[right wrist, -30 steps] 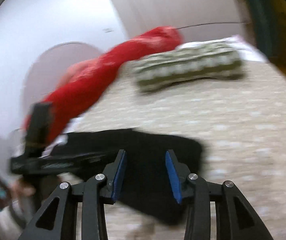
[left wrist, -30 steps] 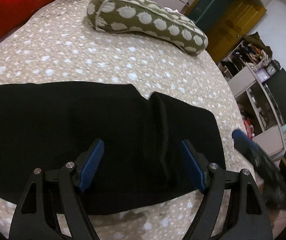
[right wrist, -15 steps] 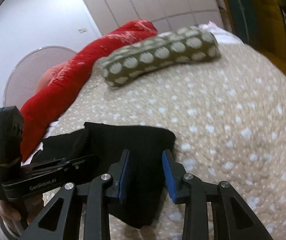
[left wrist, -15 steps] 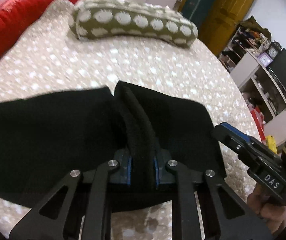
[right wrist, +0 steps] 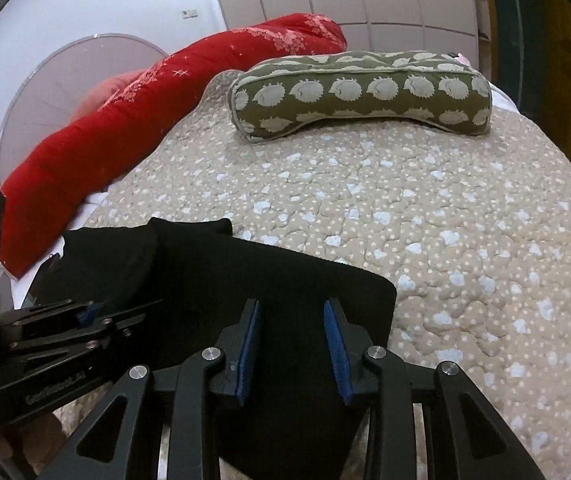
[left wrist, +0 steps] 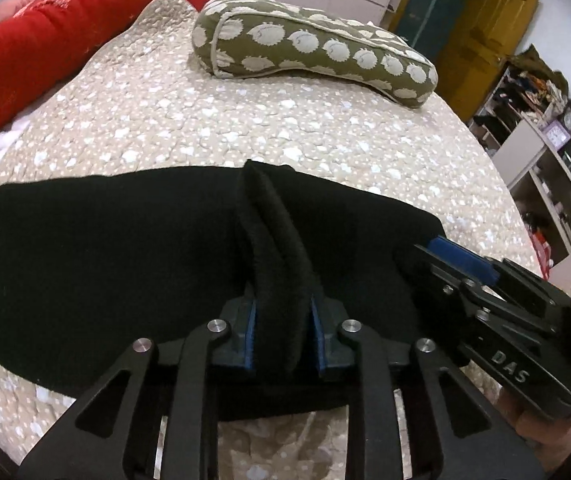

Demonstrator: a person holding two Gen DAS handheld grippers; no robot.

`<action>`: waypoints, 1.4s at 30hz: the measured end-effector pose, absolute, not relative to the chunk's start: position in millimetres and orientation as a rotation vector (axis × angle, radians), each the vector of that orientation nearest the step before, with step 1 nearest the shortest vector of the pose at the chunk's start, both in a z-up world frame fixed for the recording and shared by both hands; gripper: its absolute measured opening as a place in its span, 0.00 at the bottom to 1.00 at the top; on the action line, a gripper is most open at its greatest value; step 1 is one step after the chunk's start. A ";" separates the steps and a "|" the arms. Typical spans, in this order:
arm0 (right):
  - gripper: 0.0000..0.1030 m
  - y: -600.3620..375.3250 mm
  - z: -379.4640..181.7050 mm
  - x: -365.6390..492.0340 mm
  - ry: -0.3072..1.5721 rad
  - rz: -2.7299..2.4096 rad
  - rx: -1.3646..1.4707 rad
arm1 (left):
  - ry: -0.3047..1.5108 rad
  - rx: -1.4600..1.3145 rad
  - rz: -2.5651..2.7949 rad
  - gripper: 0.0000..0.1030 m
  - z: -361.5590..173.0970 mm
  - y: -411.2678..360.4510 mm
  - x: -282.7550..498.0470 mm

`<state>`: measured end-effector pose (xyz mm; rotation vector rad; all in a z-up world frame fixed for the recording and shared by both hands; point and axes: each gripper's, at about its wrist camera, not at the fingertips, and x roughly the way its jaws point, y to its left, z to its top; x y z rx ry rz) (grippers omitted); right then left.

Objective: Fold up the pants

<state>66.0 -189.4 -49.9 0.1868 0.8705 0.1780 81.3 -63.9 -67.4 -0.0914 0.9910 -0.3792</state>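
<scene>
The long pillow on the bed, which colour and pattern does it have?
The pillow is olive green with pale hedgehog shapes, clearest in the right wrist view.

A: Where does the left wrist camera sit?

B: Low behind the left gripper (left wrist: 281,330), looking forward along its fingers, close over the black pants (left wrist: 105,248) on the dotted bedspread (left wrist: 245,120). It faces the green pillow (left wrist: 313,56) and red blanket (left wrist: 45,40) at the far end, with shelves (left wrist: 541,160) at the right edge.

A: And the right wrist camera?

B: Low behind the right gripper (right wrist: 291,344), equally close, facing the same far end from further right.

A: What do both views share?

B: The pants (right wrist: 285,280), bedspread (right wrist: 445,220), pillow (right wrist: 365,92) and blanket (right wrist: 145,120). Each also catches the other gripper: the right gripper (left wrist: 485,292) at the left view's right edge, the left gripper (right wrist: 65,332) at the right view's left edge.
</scene>
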 end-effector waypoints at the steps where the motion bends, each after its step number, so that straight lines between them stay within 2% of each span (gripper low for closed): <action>1: 0.31 -190.0 -47.6 64.7 0.873 0.175 0.183 | 0.993 -0.097 -0.378 0.23 -66.9 -61.8 80.8; 4: 0.31 -188.9 -41.2 57.1 0.878 0.160 0.157 | 0.991 -0.104 -0.362 0.27 -64.1 -56.2 77.5; 8: 0.31 -183.9 -34.7 45.4 0.877 0.142 0.136 | 0.978 -0.097 -0.334 0.39 -60.5 -48.3 71.8; 10: 0.31 -180.4 -33.2 42.0 0.879 0.149 0.132 | 0.981 -0.113 -0.328 0.41 -60.7 -42.2 70.6; 21: 0.31 -158.7 -31.0 32.2 0.879 0.180 0.112 | 0.966 -0.140 -0.304 0.44 -56.5 -17.9 55.5; 26: 0.31 -141.2 -50.3 35.0 0.934 0.212 0.073 | 0.965 -0.178 -0.270 0.44 -56.0 0.3 52.0; 34: 0.31 -119.6 -24.6 54.0 0.871 0.268 0.060 | 0.965 -0.282 -0.187 0.44 -54.9 50.3 44.9; 39: 0.31 -91.9 -28.1 80.8 0.869 0.298 0.040 | 0.965 -0.342 -0.143 0.44 -56.5 75.5 41.6; 42: 0.31 -68.3 -44.1 97.8 0.908 0.338 0.018 | 0.966 -0.369 -0.134 0.50 -58.8 83.5 40.9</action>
